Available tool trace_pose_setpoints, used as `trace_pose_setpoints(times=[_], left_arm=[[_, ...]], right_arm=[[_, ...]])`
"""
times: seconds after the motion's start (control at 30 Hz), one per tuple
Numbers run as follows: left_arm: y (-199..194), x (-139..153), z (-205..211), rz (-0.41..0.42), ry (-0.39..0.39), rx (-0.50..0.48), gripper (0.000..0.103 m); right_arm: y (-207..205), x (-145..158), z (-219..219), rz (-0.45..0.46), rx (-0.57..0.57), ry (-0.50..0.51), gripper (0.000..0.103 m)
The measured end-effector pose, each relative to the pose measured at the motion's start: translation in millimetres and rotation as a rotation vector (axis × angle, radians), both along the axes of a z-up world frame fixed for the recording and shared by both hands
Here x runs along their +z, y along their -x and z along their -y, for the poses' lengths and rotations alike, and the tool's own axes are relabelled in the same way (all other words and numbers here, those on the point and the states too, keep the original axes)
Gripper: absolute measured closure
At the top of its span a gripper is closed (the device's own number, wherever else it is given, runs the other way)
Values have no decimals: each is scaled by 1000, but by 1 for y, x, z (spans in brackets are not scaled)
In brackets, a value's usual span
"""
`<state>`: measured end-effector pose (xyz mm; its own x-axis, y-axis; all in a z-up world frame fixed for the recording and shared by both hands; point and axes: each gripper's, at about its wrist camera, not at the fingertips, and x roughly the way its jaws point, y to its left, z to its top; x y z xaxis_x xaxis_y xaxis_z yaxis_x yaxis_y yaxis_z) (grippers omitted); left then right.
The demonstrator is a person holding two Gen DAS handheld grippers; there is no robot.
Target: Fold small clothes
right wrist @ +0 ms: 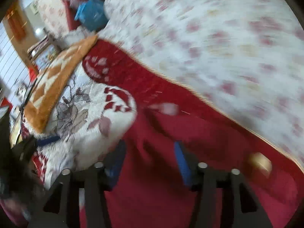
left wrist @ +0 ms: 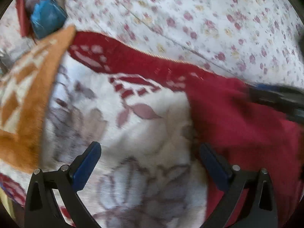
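Step in hand, as judged: between grips on the red garment (right wrist: pixel 163 174), a fold just laid or about to be taken up; both views are blurred, so which edge or part of it lies where cannot be told. The garment lies bunched on the fleecy blanket (left wrist: pixel 144 133), white with red border and grey-pink leaf print, near the flowered sheet (left wrist: pixel 209 19). Right gripper (right wrist: pixel 150 163): fingers parted to a middling gap, blue pads apart; red cloth fills the space between and beneath them, but the pads do not appear to press on it, so nothing seems held. Left gripper (left wrist: pixel 150 165): fingers spread wide, nothing between them but bare blanket; the garment's near edge sits just beside its right-hand finger (left wrist: pixel 214 169), perhaps touching it, too blurred to say. The right gripper shows in the left view as a dark smear resting over the garment's far side. An orange patterned cloth (left wrist: pixel 28 87) lies off to the left, well apart. Next move likely calls for finding a clear edge or corner of the red cloth, closing on a single layer, then drawing it flat.
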<state>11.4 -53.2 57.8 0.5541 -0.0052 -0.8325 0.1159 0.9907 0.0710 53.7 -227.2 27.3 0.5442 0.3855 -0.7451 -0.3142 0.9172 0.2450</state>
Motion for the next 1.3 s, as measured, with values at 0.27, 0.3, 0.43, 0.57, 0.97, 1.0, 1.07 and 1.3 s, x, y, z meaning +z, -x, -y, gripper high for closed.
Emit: trace_pose_setpoints(times=[0.27, 0.3, 0.43, 0.57, 0.97, 1.0, 1.07, 1.3], left_arm=[[-13, -1, 9, -6, 151, 51, 0], [-14, -4, 18, -11, 135, 42, 0], [-19, -31, 45, -84, 28, 6, 0], [-14, -32, 47, -71, 20, 2, 0], [-4, -15, 37, -38, 73, 9, 0], [-5, -16, 37, -43, 78, 11, 0], [-6, -17, 37, -49, 90, 12, 0], [-9, -23, 48, -62, 66, -8, 0]], right_arm=[[81, -25, 143, -93, -365, 285, 33], [83, -35, 148, -112, -379, 319, 37], [98, -50, 177, -147, -476, 227, 45], [131, -29, 208, -115, -539, 151, 43], [212, -19, 376, -111, -1056, 84, 25], [215, -25, 385, -116, -1081, 64, 25], [221, -35, 398, -132, -1121, 36, 25], [208, -70, 424, -123, -1153, -168, 25]])
